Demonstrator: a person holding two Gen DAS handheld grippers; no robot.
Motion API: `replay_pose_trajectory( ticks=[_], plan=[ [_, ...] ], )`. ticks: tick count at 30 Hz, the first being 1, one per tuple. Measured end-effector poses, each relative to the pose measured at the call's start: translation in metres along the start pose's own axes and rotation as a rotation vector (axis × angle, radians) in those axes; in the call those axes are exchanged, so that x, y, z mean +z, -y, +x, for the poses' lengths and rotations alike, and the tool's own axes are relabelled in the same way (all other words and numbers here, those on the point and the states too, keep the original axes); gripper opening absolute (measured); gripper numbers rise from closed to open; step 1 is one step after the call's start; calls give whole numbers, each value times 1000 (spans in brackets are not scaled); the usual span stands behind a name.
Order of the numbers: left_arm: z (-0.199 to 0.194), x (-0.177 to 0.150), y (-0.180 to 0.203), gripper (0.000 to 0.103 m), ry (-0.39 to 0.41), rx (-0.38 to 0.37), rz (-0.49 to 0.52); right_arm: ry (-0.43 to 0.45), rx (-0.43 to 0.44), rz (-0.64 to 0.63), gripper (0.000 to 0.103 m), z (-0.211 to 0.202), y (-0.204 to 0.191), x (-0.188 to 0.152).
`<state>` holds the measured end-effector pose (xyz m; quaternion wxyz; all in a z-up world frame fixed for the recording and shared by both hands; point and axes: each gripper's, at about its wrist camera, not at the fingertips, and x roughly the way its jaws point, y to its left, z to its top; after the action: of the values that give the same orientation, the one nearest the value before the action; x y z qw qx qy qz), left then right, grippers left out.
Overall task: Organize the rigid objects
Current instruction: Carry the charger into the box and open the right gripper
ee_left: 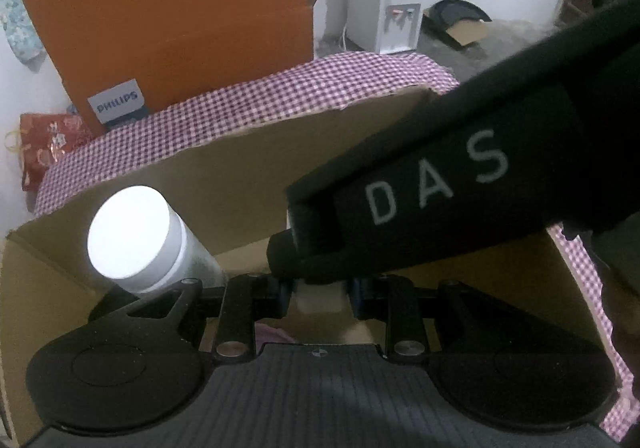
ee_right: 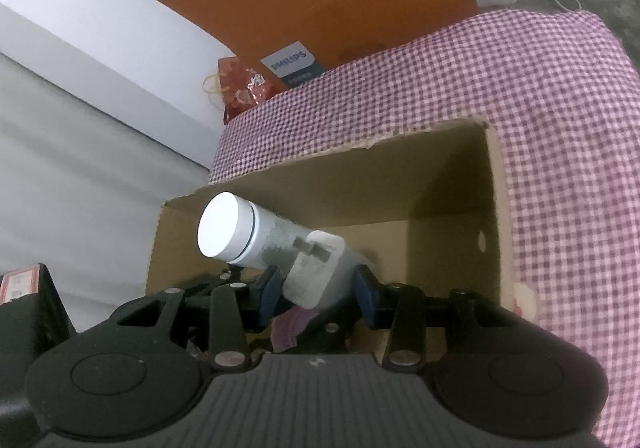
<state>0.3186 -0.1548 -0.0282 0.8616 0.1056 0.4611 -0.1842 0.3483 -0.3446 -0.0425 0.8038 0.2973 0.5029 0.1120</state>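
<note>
An open cardboard box (ee_right: 448, 184) sits on a purple checked cloth. A white bottle with a flat white cap (ee_right: 224, 226) leans inside it at the left. My right gripper (ee_right: 318, 288) is over the box, shut on a white plug adapter (ee_right: 314, 268) whose prongs point up. In the left wrist view the bottle (ee_left: 132, 236) stands left of my left gripper (ee_left: 320, 290), whose jaws stand narrow with a small pale block (ee_left: 322, 298) filling the gap. A long black body lettered DAS (ee_left: 432, 184) crosses just above those fingertips; it looks like the right gripper's side.
An orange cardboard sheet (ee_left: 168, 16) and a Philips package (ee_left: 118, 106) stand behind the box beside a red gift bag (ee_left: 48, 144). A water dispenser (ee_left: 384, 12) stands on the floor farther back. The checked cloth (ee_right: 540, 108) stretches right of the box.
</note>
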Motion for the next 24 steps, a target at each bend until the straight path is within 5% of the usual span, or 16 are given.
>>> replay_pose_trajectory(
  ticks=[9, 15, 19, 22, 24],
  plan=[
    [-2, 4, -1, 33, 4, 10, -10, 5, -10, -19, 45, 2, -4, -1],
    [-27, 1, -2, 53, 59, 0, -13, 72, 33, -17, 45, -20, -10, -10],
    [-60, -11, -2, 75, 122, -12, -21, 161, 74, -12, 46, -57, -15, -30],
    [-91, -28, -3, 99, 176, -21, -24, 251, 90, -28, 57, -93, -21, -54],
    [-111, -41, -6, 103, 218, -25, -35, 317, 92, -49, 64, -118, -27, -75]
  ],
)
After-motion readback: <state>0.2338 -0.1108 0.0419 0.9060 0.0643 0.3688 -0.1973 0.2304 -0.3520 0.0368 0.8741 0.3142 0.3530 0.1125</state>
